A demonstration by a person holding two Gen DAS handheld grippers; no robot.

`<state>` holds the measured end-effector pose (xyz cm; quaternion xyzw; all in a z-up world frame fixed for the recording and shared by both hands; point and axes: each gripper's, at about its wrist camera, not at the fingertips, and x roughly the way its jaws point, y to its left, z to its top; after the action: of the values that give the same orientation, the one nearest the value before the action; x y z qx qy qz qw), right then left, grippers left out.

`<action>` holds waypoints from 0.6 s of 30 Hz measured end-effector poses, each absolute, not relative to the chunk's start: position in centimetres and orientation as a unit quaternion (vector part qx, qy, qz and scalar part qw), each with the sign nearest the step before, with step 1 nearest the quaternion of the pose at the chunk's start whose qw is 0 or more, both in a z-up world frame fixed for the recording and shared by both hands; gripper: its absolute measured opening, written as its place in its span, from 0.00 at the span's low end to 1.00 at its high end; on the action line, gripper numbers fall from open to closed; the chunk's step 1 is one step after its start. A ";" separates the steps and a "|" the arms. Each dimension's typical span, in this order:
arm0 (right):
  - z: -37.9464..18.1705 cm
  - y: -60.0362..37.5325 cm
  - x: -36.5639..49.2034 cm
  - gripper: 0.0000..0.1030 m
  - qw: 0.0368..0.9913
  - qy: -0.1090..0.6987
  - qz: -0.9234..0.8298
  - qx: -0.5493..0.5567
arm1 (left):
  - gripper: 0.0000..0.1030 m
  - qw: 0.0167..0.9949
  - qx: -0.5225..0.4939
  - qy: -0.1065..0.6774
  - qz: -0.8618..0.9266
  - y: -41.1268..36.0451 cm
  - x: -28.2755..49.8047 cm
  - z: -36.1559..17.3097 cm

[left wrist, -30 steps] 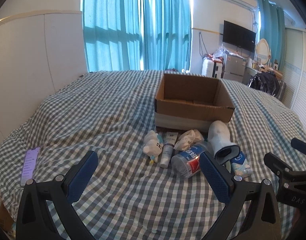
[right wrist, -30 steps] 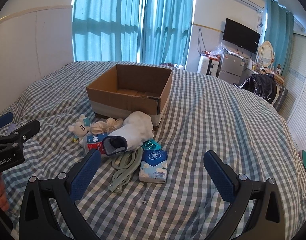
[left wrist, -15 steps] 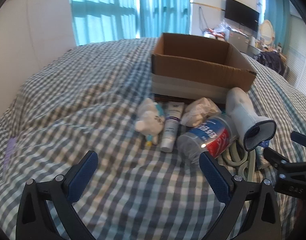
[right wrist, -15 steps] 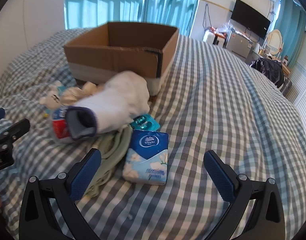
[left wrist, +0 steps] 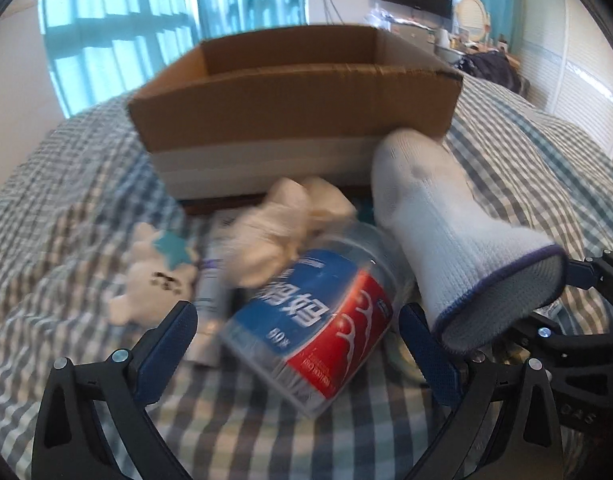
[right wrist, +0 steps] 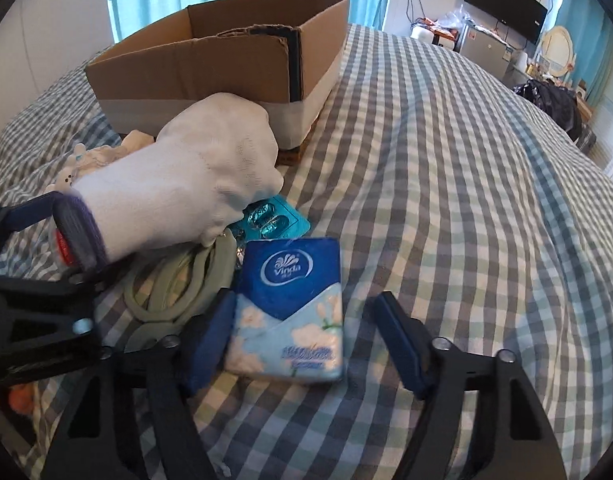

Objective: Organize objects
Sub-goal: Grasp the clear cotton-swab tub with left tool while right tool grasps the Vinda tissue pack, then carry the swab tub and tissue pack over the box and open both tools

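An open cardboard box stands on the checked bed; it also shows in the right wrist view. Before it lie a clear canister with a blue and red label, a white sock, a crumpled white cloth, a tube and a small plush toy. My left gripper is open with the canister between its fingers. My right gripper is open around a blue Vinda tissue pack. A teal blister pack and a green strap lie beside the sock.
The bed's checked cover stretches to the right of the pile. A television, a cabinet and a dark bag stand at the far right wall. Blue curtains hang behind the box.
Both grippers have moved forward and down to the pile. The canister now sits between the left fingers and the tissue pack between the right fingers. The right gripper has narrowed.
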<state>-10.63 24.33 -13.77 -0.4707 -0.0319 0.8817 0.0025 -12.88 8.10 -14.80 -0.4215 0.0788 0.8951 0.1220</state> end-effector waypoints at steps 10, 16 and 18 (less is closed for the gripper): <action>-13.6 24.4 -9.4 0.50 -0.008 -0.023 0.887 -0.461 | 0.60 0.128 -0.433 0.100 0.887 8.4 -9.3 -14.7; -12.3 23.6 -7.6 0.49 -0.009 -0.031 0.891 -0.452 | 0.59 0.127 -0.417 0.099 0.895 6.9 -6.1 -13.4; -11.7 23.3 -7.0 0.49 -0.010 -0.036 0.893 -0.448 | 0.59 0.125 -0.412 0.093 0.898 6.4 -5.3 -12.7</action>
<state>-7.02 23.31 -11.70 -0.4483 -0.0361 0.8931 -0.0101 -5.26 6.43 -12.70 -0.4119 0.0926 0.8979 0.1245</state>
